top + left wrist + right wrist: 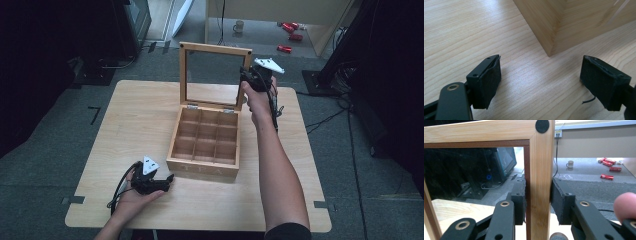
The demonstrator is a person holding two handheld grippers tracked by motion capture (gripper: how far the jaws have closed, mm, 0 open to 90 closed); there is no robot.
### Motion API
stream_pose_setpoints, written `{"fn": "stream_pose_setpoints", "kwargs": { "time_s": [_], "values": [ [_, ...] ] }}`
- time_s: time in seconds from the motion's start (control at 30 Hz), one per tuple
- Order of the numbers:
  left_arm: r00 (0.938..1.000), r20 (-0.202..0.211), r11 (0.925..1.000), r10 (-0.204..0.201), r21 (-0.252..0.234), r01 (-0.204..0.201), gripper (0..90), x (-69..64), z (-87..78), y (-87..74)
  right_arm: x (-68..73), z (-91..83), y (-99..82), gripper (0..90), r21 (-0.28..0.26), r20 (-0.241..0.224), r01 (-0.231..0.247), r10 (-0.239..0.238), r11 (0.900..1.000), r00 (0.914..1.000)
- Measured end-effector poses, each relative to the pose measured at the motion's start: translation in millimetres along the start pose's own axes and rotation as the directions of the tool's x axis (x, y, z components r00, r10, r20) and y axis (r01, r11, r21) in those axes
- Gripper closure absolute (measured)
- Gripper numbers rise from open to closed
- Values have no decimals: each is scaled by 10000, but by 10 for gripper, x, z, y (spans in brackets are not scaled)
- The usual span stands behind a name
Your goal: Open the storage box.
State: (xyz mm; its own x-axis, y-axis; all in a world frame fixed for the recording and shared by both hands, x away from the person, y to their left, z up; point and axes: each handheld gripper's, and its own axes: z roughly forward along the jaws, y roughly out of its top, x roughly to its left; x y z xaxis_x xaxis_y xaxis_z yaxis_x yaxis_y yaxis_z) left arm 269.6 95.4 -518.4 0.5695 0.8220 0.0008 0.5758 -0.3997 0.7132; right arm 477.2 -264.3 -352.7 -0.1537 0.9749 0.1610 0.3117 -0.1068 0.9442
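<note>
Both grippers were at work on the wooden tea box (204, 145), which sat near the middle of the table (125, 115) with its nine compartments bare and its glass-paned lid (216, 75) standing upright on the rear hinges. The right gripper (248, 80) had its jaws closed on the lid's right-hand frame rail; in the right gripper view the two pads (520, 200) pressed the rail from either side, just below the corner with the black bumper dot (542, 125). The left gripper (167, 181) lay low on the table near the box's front left corner, its jaws wide apart and holding nothing, the box corner (550, 50) just ahead of them in the left gripper view.

To move the lid well, my judgement was that the right hand should follow the arc of the hinges rather than push straight, keeping the pads square on the rail so it did not twist or slip. The left gripper looked well placed to steady the base if the box slid.

Harder to read: whether the lid was being opened or shut, the hinges (192, 106) themselves, which were small and dim, and the glass, which showed only as dark reflection. A fingertip (625, 205) cut into the right gripper view's edge. Lettering on the box front was faint.
</note>
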Motion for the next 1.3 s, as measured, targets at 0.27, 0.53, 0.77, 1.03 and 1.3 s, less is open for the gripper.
{"fn": "stream_pose_setpoints", "kwargs": {
  "time_s": [0.27,0.53,0.77,1.03,1.3],
  "values": [
    [10000,5,10000,-8,1,8,178,0,0,0,-29,110,27,668,231,86,-311,309,9993,9995],
    [10000,-7,10000,8,4,-8,178,-1,0,0,-10,149,32,666,182,22,-277,276,9995,9996],
    [10000,-8,10000,6,5,-6,178,-1,0,0,3,97,33,423,281,-389,-678,689,9973,9969],
    [10000,-16,10000,17,20,-17,177,-4,1,1,23,-138,-23,169,721,-728,-171,224,9973,9971],
    [10000,-13,10000,46,37,-46,177,-5,3,4,-25,-508,-115,128,729,-974,374,-302,9966,9948]
  ]
}}
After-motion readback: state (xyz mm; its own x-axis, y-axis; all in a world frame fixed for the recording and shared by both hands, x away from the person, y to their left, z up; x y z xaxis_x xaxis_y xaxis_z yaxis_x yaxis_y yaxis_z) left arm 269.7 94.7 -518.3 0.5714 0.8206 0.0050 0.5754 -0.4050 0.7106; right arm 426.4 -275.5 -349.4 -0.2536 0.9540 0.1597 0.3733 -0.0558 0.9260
